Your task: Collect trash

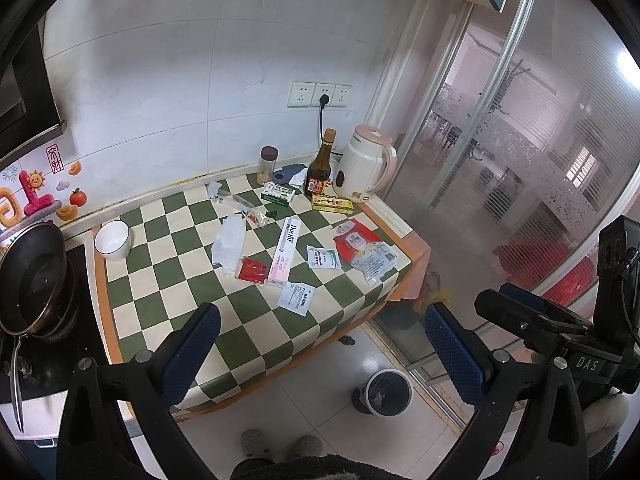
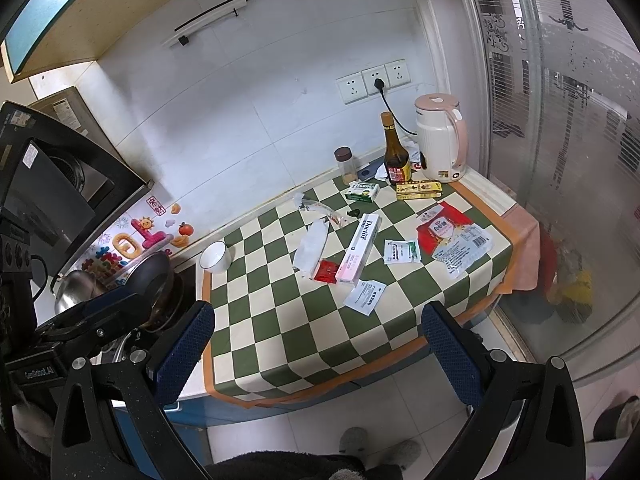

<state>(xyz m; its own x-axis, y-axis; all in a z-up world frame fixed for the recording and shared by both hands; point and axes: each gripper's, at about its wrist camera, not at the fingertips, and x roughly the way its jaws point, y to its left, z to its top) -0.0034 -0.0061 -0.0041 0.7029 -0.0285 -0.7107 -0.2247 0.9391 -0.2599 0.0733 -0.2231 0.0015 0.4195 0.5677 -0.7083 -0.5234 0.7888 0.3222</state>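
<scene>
Trash lies on the green-and-cream checked cloth (image 1: pixel 248 332) (image 2: pixel 280 336): a pink "Doctor" box (image 1: pixel 285 251) (image 2: pixel 359 247), a red sachet (image 1: pixel 252 270) (image 2: pixel 326 270), a white tissue (image 1: pixel 229 242) (image 2: pixel 310 246), a pale blue sachet (image 1: pixel 295 298) (image 2: pixel 365 297), a green-white sachet (image 1: pixel 323 257) (image 2: pixel 401 251), a red-and-clear snack bag (image 1: pixel 362 246) (image 2: pixel 452 238) and a clear wrapper (image 1: pixel 240 203) (image 2: pixel 324 211). A bin with a dark liner (image 1: pixel 387 392) stands on the floor. My left gripper (image 1: pixel 322 350) and right gripper (image 2: pixel 318 354) are open and empty, held back from the table's front edge.
At the back stand a cream kettle (image 1: pixel 366 164) (image 2: pixel 440 138), a dark bottle (image 1: pixel 320 168) (image 2: pixel 396 152), a spice jar (image 1: pixel 267 165), a green box (image 1: pixel 279 195) and a yellow box (image 1: pixel 332 203). A white bowl (image 1: pixel 113 240) (image 2: pixel 216 257) and pans (image 1: pixel 34 280) are left. A glass door (image 1: pixel 520 168) is right.
</scene>
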